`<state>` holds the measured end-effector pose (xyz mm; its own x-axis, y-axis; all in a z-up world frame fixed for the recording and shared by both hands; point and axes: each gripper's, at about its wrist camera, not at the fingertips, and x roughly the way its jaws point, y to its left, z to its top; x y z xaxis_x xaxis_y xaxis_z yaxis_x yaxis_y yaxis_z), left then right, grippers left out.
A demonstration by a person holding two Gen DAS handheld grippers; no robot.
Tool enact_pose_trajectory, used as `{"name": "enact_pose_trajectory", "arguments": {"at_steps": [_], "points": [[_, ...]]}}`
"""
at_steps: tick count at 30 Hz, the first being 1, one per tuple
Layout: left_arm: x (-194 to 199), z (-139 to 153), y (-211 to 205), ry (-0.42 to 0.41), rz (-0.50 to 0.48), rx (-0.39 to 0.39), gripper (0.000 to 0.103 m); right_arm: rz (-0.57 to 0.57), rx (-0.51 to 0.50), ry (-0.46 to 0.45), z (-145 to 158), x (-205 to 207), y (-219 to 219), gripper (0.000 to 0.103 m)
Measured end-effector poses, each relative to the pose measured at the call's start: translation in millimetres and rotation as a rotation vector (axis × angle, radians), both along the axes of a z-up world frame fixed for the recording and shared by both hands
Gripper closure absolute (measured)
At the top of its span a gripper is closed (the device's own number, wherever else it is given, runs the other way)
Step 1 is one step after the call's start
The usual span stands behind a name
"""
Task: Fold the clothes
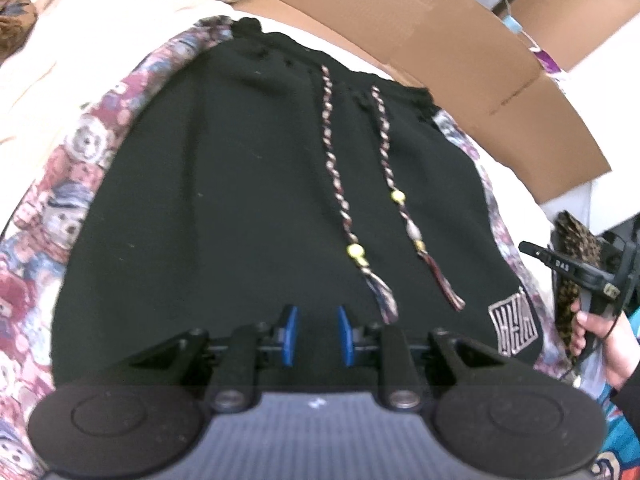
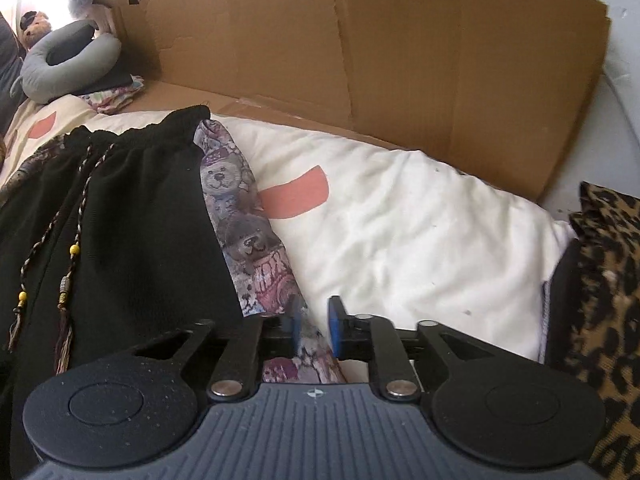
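Black shorts (image 1: 240, 208) lie flat on a cream bedspread, waistband at the far end. They have teddy-bear print side stripes (image 1: 68, 200), two braided drawstrings (image 1: 360, 216) with yellow beads, and a pale square logo patch (image 1: 514, 322). My left gripper (image 1: 318, 334) hovers over the near part of the black cloth, its blue pads apart with nothing gripped. My right gripper (image 2: 316, 326) stands open at the shorts' (image 2: 120, 220) right edge, over the bear-print stripe (image 2: 248, 240), with the cloth showing in the gap between the pads.
Flattened brown cardboard (image 2: 360, 60) stands behind the cream bedspread (image 2: 400, 232). A leopard-print cloth (image 2: 600, 280) lies at the right. A grey neck pillow (image 2: 64, 64) sits at the far left. In the left wrist view a person's hand (image 1: 596, 332) holds the other gripper's handle.
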<state>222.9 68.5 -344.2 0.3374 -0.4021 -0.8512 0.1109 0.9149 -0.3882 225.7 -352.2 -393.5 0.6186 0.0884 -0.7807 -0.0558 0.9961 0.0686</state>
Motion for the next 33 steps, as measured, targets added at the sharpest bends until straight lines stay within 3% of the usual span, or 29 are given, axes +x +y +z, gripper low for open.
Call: {"name": "enact_pose_trajectory", "arguments": {"at_steps": [9, 22, 27, 33], "points": [[8, -7, 8, -0.008, 0.042, 0.027, 0.079, -0.027, 0.034, -0.019, -1, 10, -5, 0.082], [15, -8, 17, -0.026, 0.078, 0.062, 0.079, -0.001, 0.034, 0.036, -18, 12, 2, 0.082], [16, -8, 19, -0.025, 0.090, 0.063, 0.078, -0.040, 0.046, -0.005, -10, 12, -6, 0.082], [14, -12, 19, -0.014, 0.092, 0.064, 0.078, -0.040, 0.039, 0.033, -19, 18, -3, 0.082]]}}
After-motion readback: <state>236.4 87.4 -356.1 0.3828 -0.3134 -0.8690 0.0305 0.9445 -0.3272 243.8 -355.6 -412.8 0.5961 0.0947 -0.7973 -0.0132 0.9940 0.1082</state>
